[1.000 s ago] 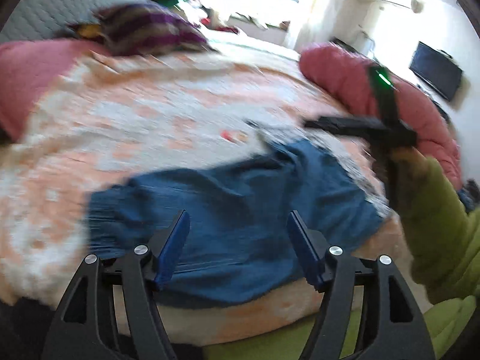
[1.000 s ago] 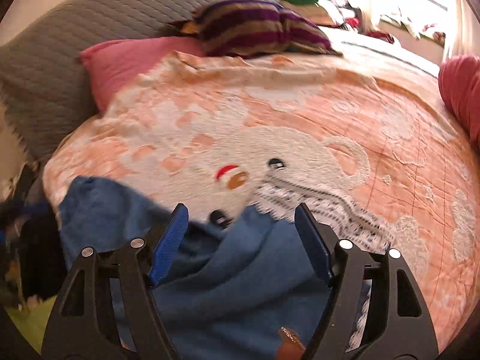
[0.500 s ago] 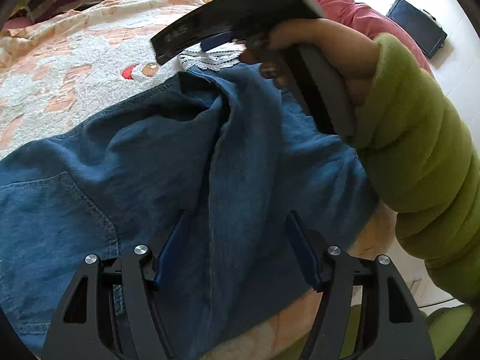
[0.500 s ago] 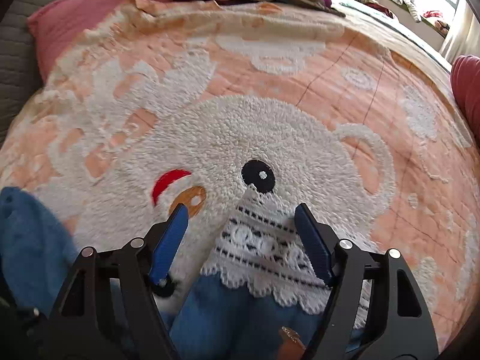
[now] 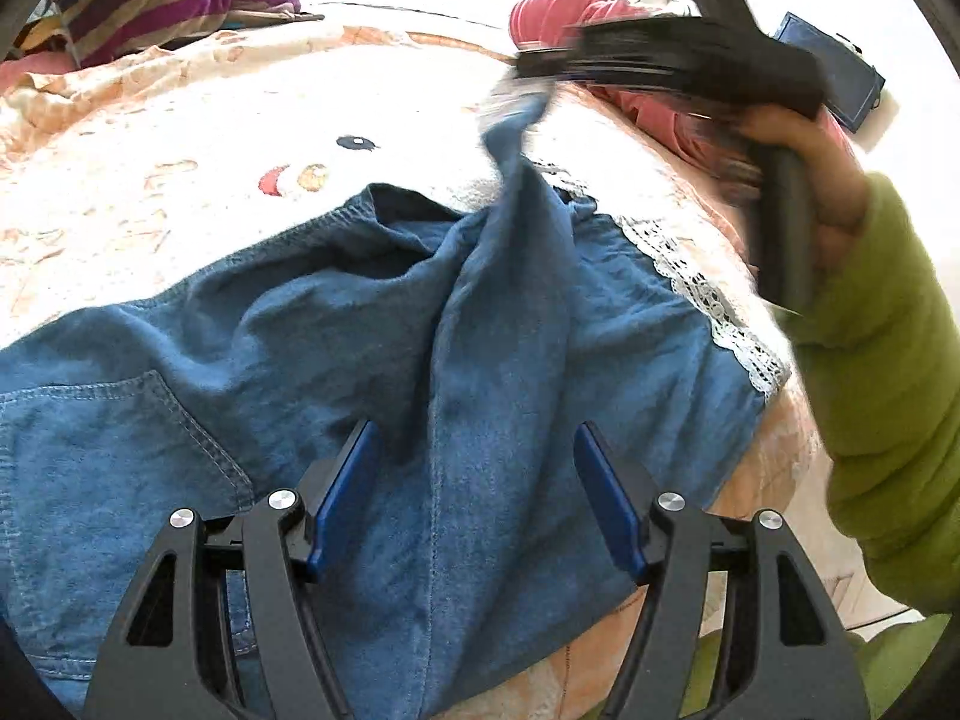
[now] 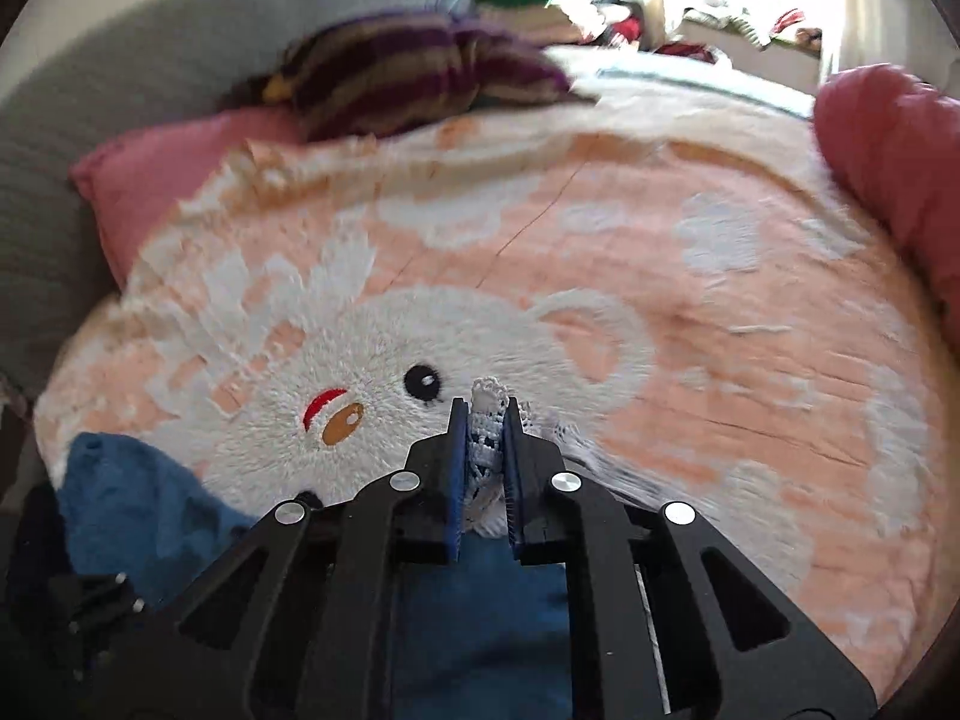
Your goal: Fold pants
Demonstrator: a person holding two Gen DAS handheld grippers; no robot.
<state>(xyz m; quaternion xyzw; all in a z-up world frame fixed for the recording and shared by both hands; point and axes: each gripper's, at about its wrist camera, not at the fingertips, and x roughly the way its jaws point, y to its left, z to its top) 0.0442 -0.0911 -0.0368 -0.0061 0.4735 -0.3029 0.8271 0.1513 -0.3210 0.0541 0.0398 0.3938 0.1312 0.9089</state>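
The blue denim pants (image 5: 336,360) lie spread across the near part of a bed, on a peach blanket (image 6: 690,312) with a white fluffy bear face worked into it. In the left wrist view the left claw (image 5: 474,504) hangs low over the pants with its jaws apart, its blue pads (image 5: 345,498) on either side of a raised ridge of denim without pressing on it; a stitched pocket shows on the cloth to the left, and a strip of white lace (image 5: 708,306) runs along the right edge of the pants. From that ridge the cloth rises toward the far right into a narrow peak that ends at the right claw (image 5: 528,78), which is blurred there and held by a hand (image 5: 804,180) in a green sleeve (image 5: 882,360). In the right wrist view the right claw (image 6: 485,456) has just been closing and now its jaws stand nearly together, clamped on the bunched white lace edge of the pants, with a tuft of lace sticking out past the pad tips and blue denim hanging below, between the claw's arms. More denim lies at the near left of that view. Just beyond the claw tips are the bear's black eye, orange nose and red mark. At the far side of the bed a purple striped pillow (image 6: 420,72) rests on a pink pillow (image 6: 168,180), against a grey quilted headboard (image 6: 90,108). A red rolled quilt (image 6: 894,144) lies along the right edge of the bed.
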